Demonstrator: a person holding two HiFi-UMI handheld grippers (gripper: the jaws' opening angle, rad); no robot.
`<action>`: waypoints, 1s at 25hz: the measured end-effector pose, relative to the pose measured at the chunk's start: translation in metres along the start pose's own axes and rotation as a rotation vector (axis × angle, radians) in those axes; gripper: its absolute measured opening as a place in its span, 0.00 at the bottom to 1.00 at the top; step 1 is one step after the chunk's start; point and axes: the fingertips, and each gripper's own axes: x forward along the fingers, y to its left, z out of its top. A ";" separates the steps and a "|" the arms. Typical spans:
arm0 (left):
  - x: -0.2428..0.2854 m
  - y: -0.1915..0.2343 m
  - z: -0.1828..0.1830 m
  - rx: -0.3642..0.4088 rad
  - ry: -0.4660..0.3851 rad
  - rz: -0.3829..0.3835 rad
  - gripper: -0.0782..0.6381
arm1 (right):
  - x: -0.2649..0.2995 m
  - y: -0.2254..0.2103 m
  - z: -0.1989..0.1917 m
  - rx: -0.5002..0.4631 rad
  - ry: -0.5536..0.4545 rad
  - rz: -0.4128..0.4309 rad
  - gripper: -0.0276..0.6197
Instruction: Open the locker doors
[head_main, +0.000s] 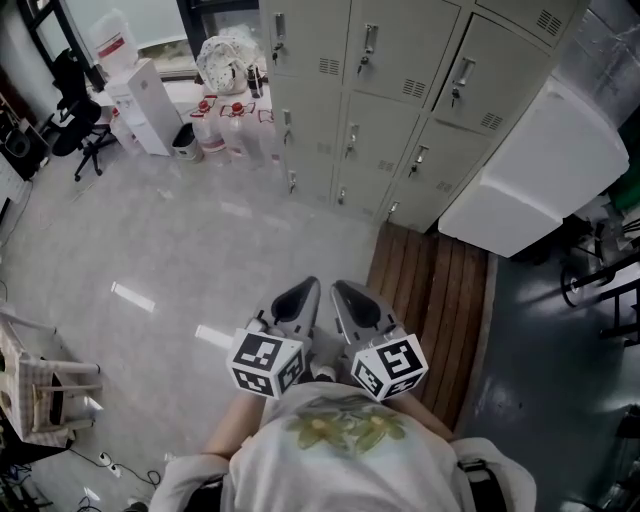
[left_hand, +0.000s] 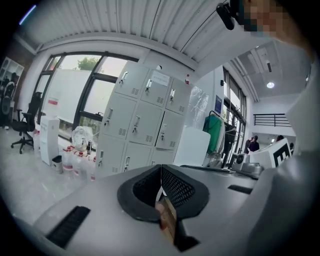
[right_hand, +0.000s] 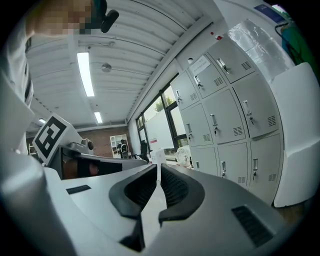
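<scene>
Our left claw (head_main: 303, 293) and right claw (head_main: 345, 295) hang clenched, empty, well apart from the lockers (head_main: 400, 90); every door looks shut, so everything remains.

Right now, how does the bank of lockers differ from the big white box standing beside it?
The lockers are grey-beige and split into many small doors with handles and vent slots. The white box shows plain faces with no handle in sight. The lockers also stand taller than the white box. Both are pale, boxy and stand side by side.
</scene>
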 end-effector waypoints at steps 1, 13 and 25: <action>0.004 0.006 0.001 0.001 0.002 -0.002 0.15 | 0.007 -0.002 0.001 -0.010 0.000 0.001 0.09; 0.074 0.100 0.048 -0.017 -0.007 -0.046 0.15 | 0.118 -0.041 0.031 -0.066 0.001 -0.026 0.09; 0.121 0.201 0.083 -0.031 0.016 -0.067 0.15 | 0.232 -0.053 0.034 -0.051 0.031 -0.030 0.09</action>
